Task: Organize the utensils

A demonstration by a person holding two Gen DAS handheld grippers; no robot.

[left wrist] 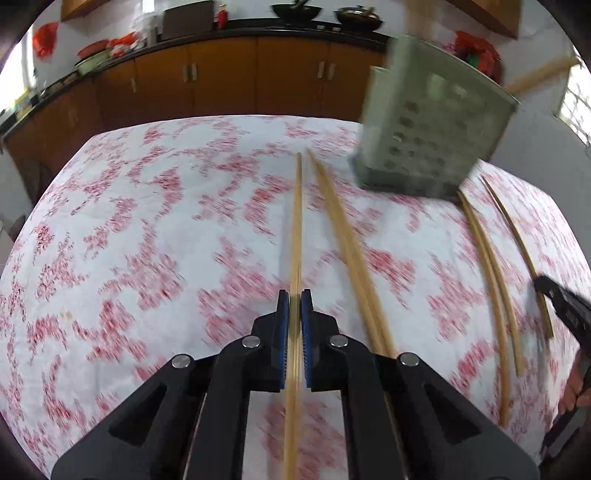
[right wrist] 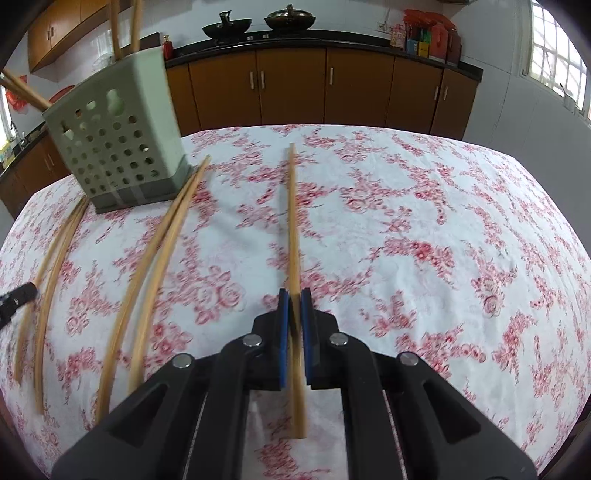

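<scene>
in a kitchen lined with brown cabinets [right wrist: 291, 85] under a dark counter bearing two woks [right wrist: 258, 24], a table spread with a red-flowered white cloth [right wrist: 424, 229] serves as the sorting ground for bamboo chopsticks. a pale green perforated holder [right wrist: 118, 147] stands near the cloth's far edge, a few sticks already upright inside it. loose chopstick pairs [right wrist: 147, 266] lie fanned on the cloth in front of and beside the holder. the step in hand looks like the pick-up: the left gripper [left wrist: 294, 306] has its blue pads closed on a chopstick pair [left wrist: 296, 236] that runs straight ahead between them, and the right gripper [right wrist: 294, 306] is likewise clamped on another chopstick [right wrist: 293, 221]. whether either load is clear of the cloth cannot be told through the blur. the next move likely calls for lifting each load, tipping it upright and lowering it into the holder's open top without knocking the light basket over or fouling the sticks inside.
</scene>
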